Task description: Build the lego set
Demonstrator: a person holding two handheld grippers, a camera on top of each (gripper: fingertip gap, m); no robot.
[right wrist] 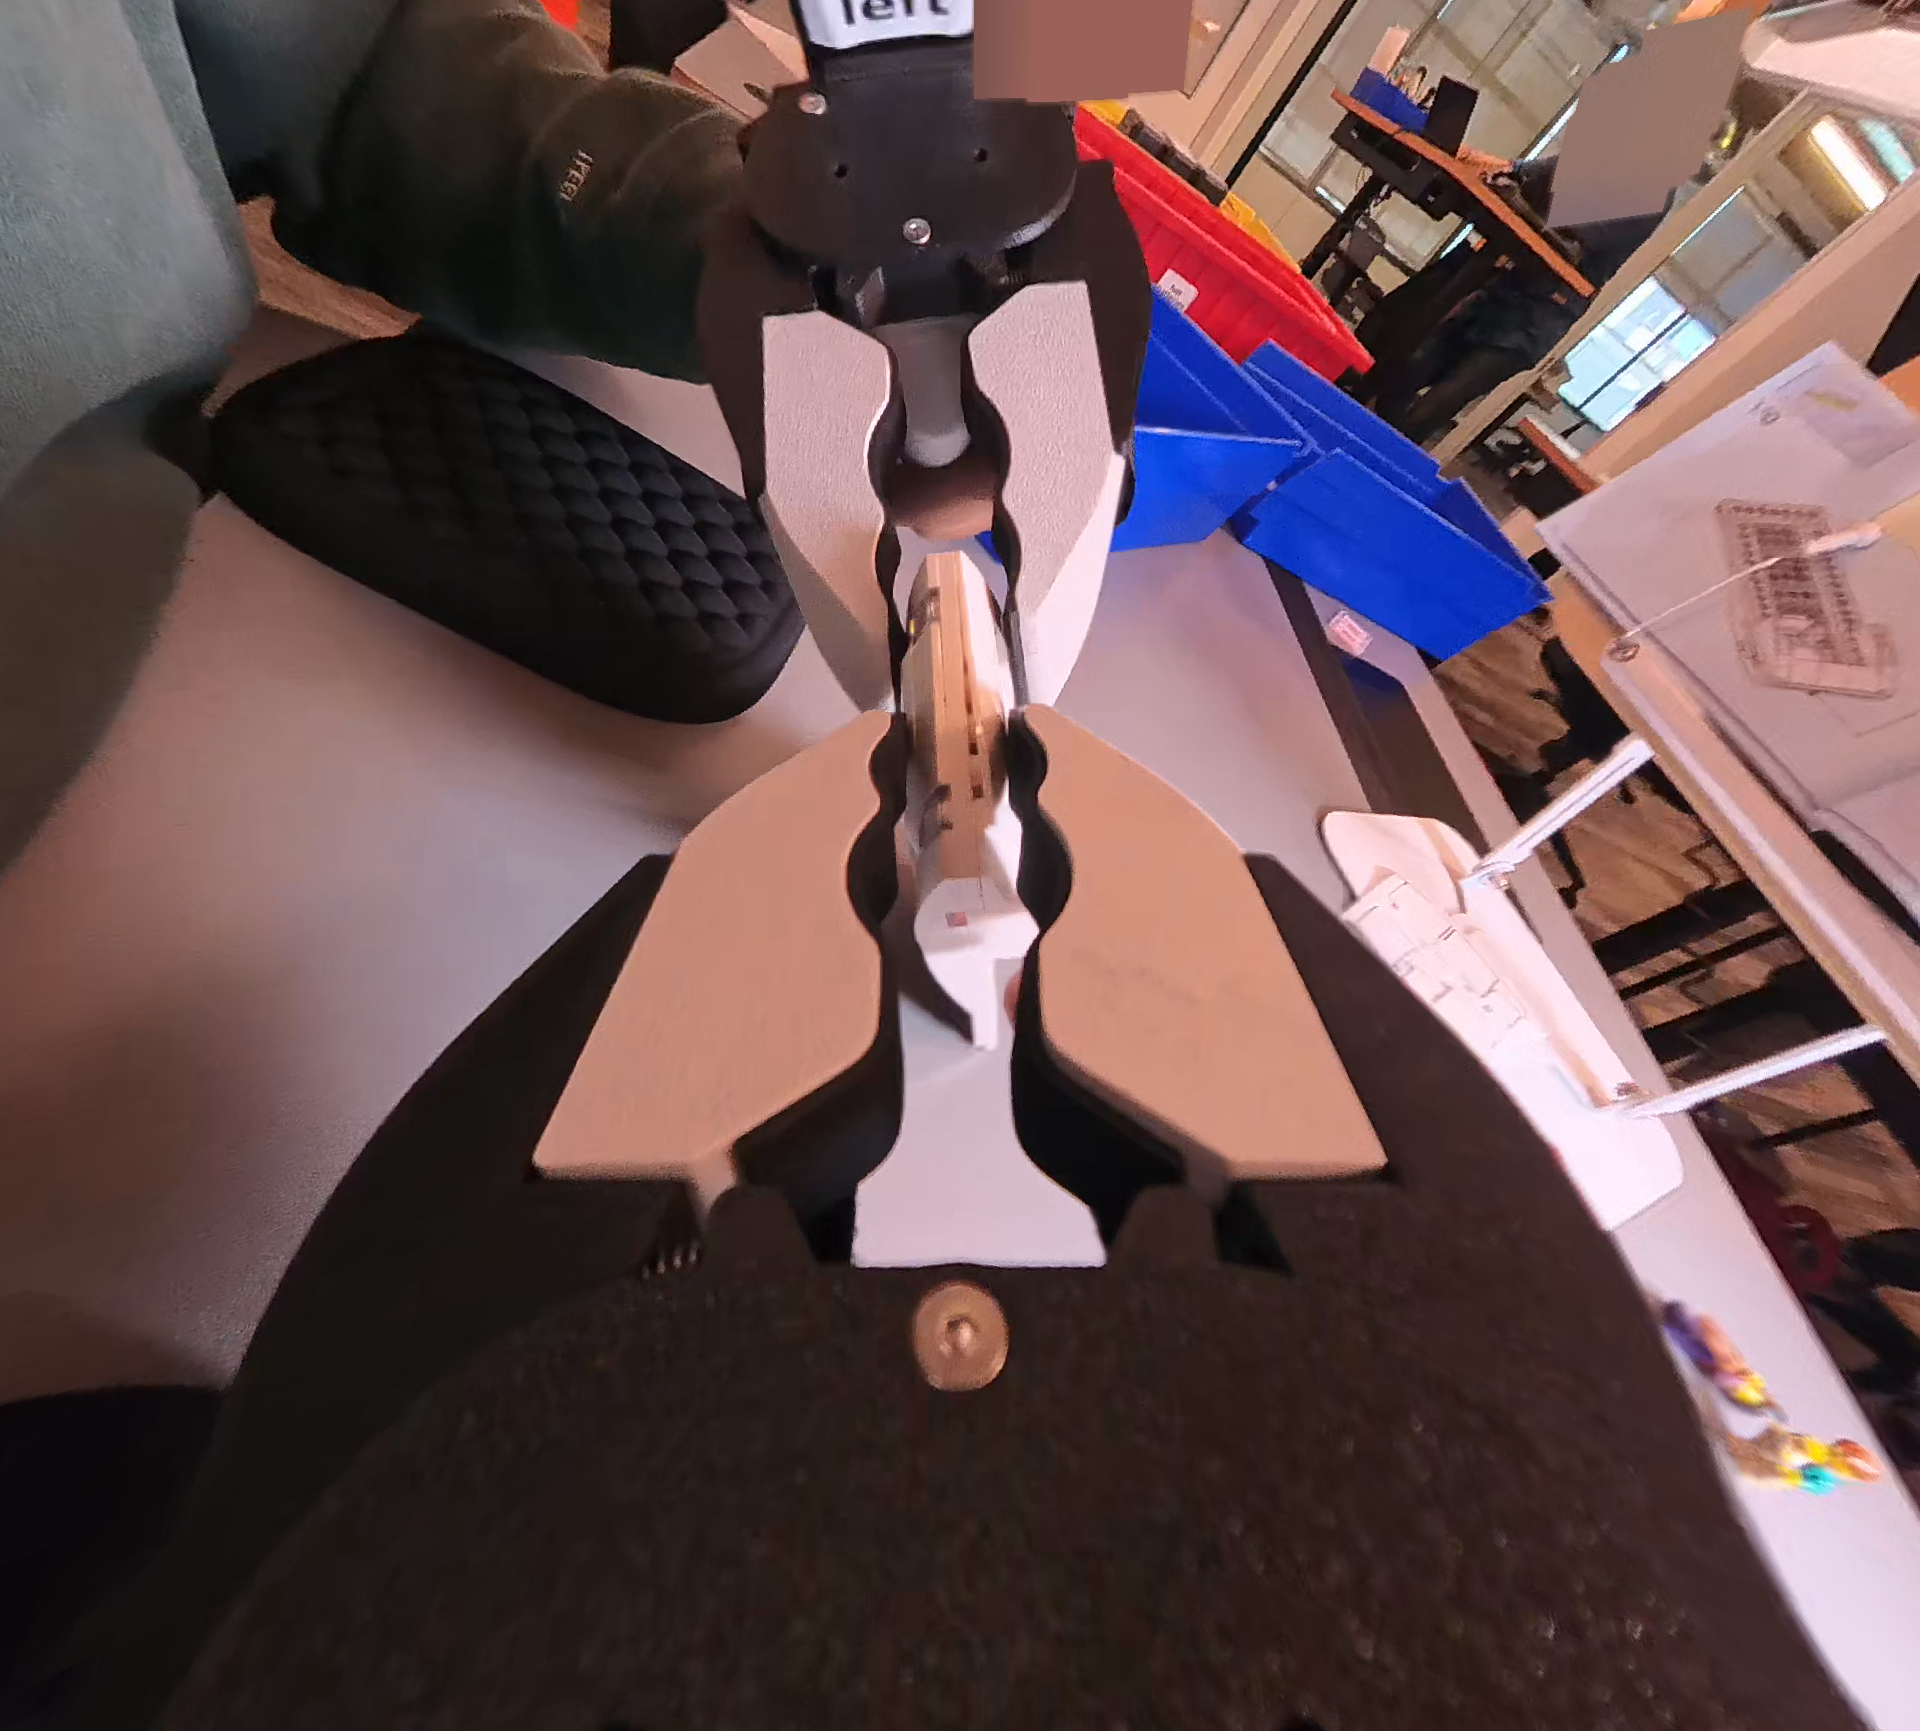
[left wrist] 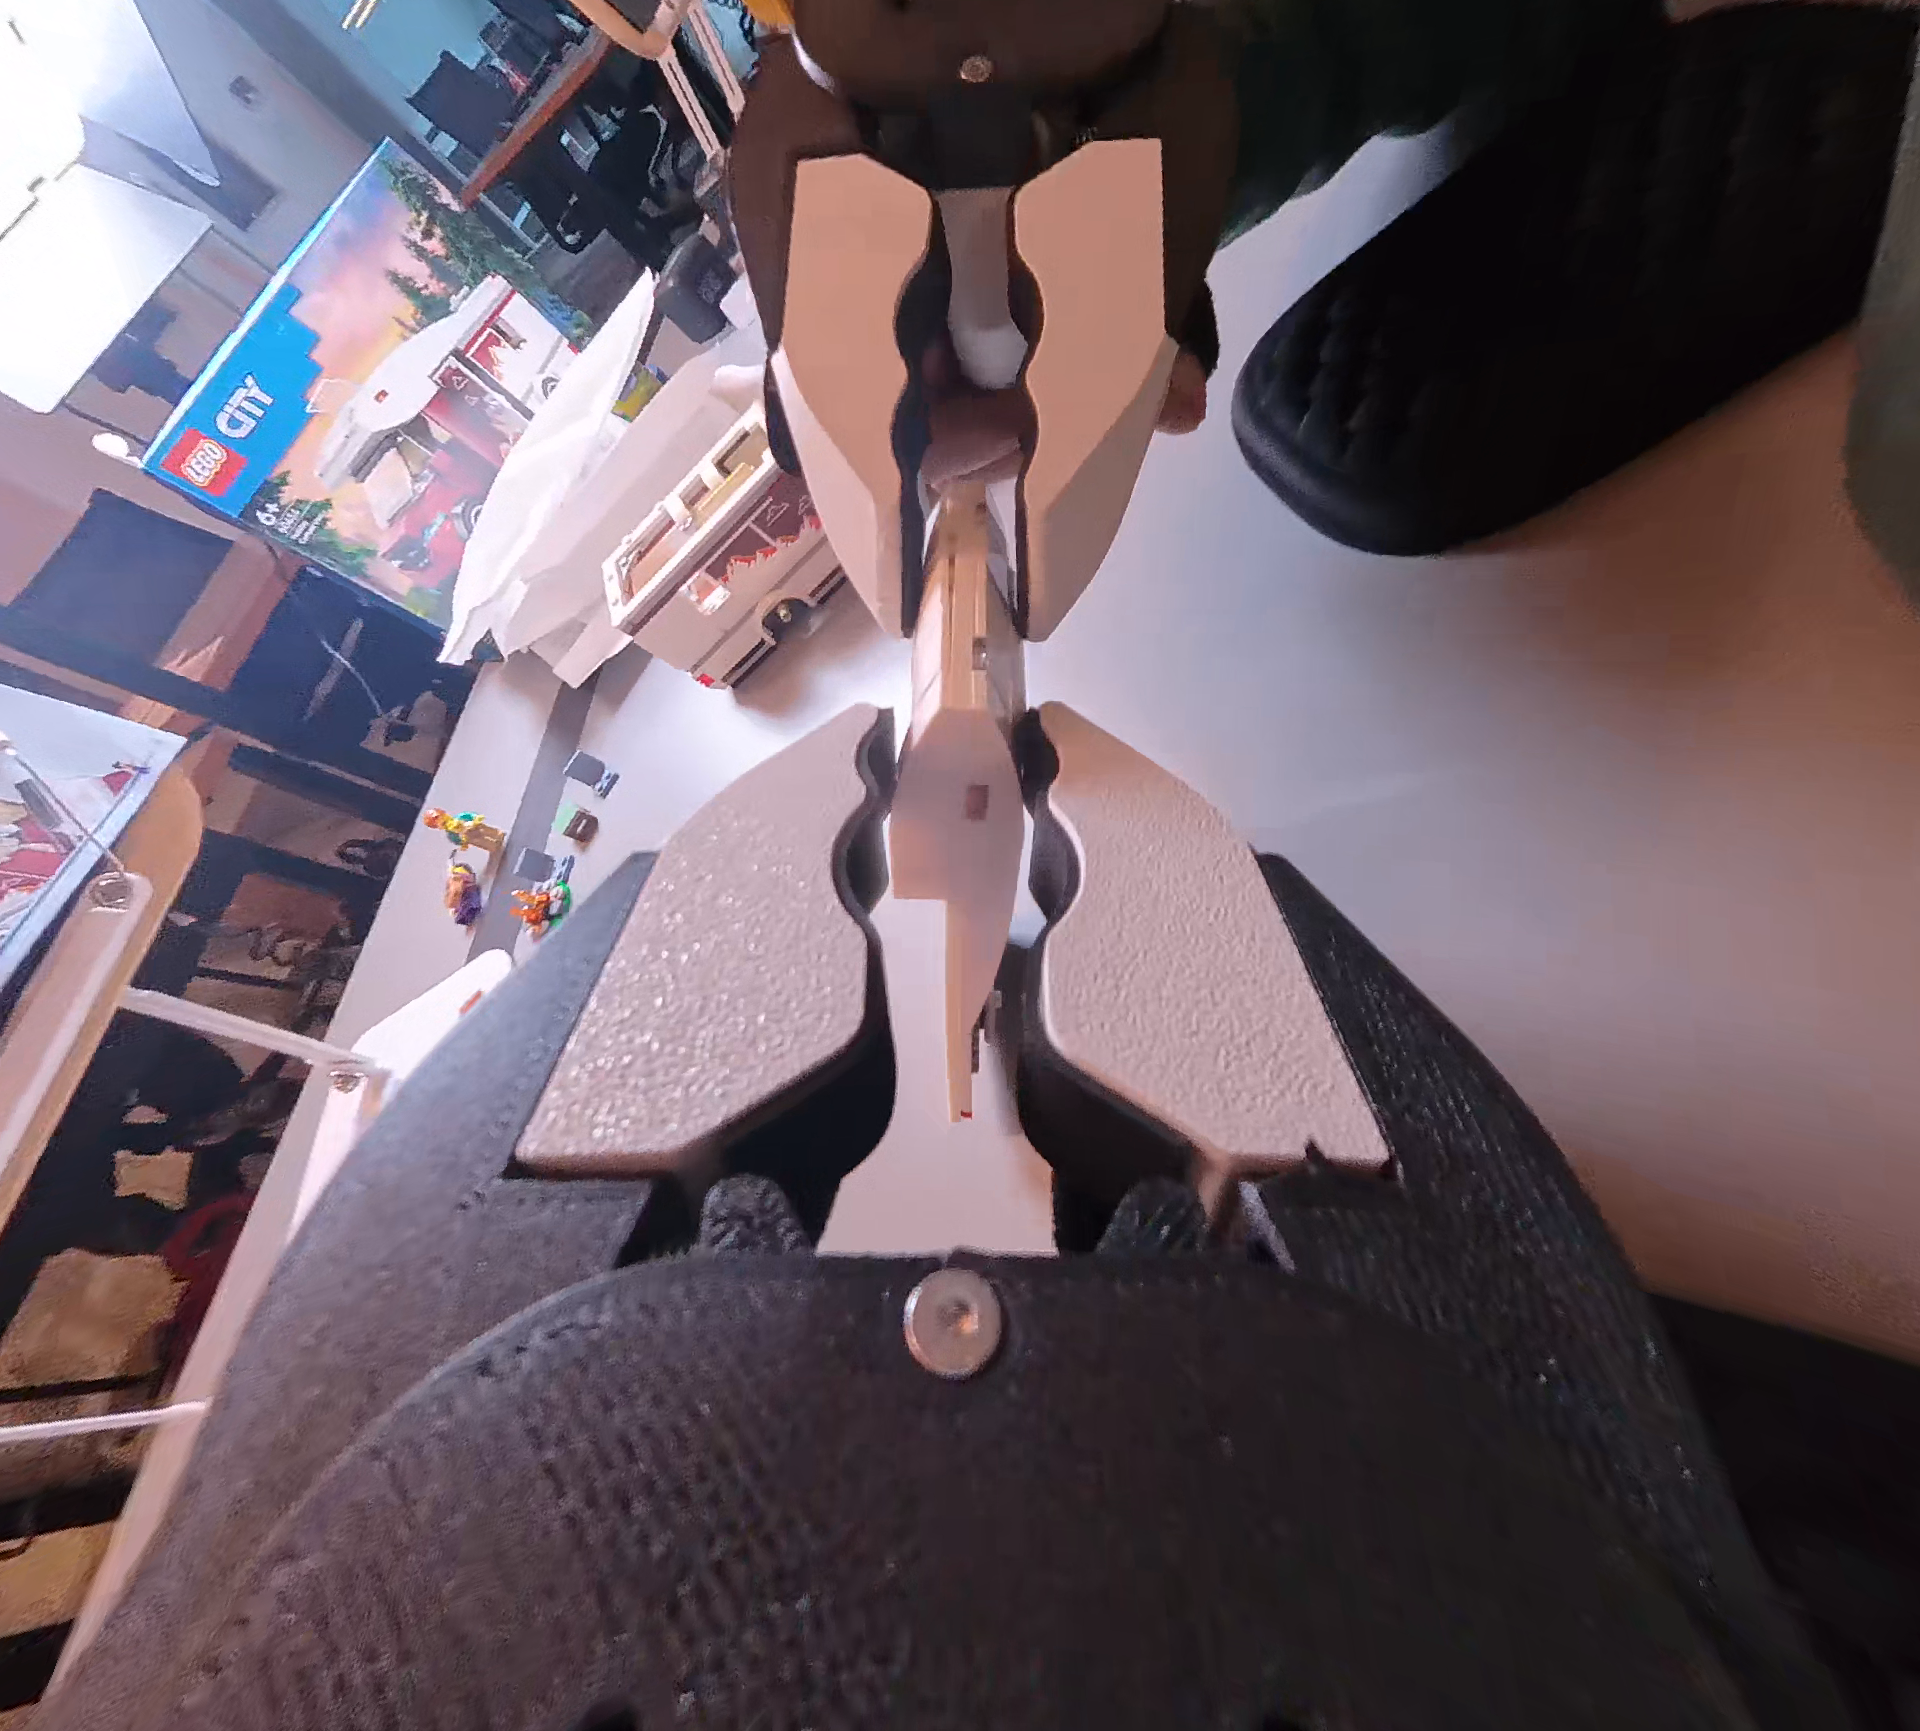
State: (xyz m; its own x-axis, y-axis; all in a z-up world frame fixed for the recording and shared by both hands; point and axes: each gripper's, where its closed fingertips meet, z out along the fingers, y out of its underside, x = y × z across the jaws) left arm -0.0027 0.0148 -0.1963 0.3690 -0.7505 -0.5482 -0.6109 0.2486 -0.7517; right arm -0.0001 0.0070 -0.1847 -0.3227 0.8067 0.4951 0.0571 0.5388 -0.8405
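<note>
A flat brick-built panel, white and tan (left wrist: pixel 956 808), hangs in the air between my two grippers, which face each other tip to tip above a white table (left wrist: pixel 1351 746). My right gripper (right wrist: pixel 954 725) is shut on one end of the panel (right wrist: pixel 951 788), with both pads pressed on it. It also shows in the left wrist view (left wrist: pixel 961 632), clamped on the far end. My left gripper (left wrist: pixel 961 725) has the panel's other end between its pads, and a thin gap shows beside its left pad (left wrist: pixel 878 777). It also shows in the right wrist view (right wrist: pixel 956 694).
A brick-built white and red vehicle (left wrist: pixel 717 538), white bags (left wrist: pixel 551 486), a toy box (left wrist: pixel 343 393) and small figures (left wrist: pixel 468 860) lie to the left. A black cushion (right wrist: pixel 499 528) lies under a sleeved arm (right wrist: pixel 499 195). Blue bins (right wrist: pixel 1351 497) and a red bin (right wrist: pixel 1226 258) stand behind. My two grippers' fingertips are within a few centimetres of each other.
</note>
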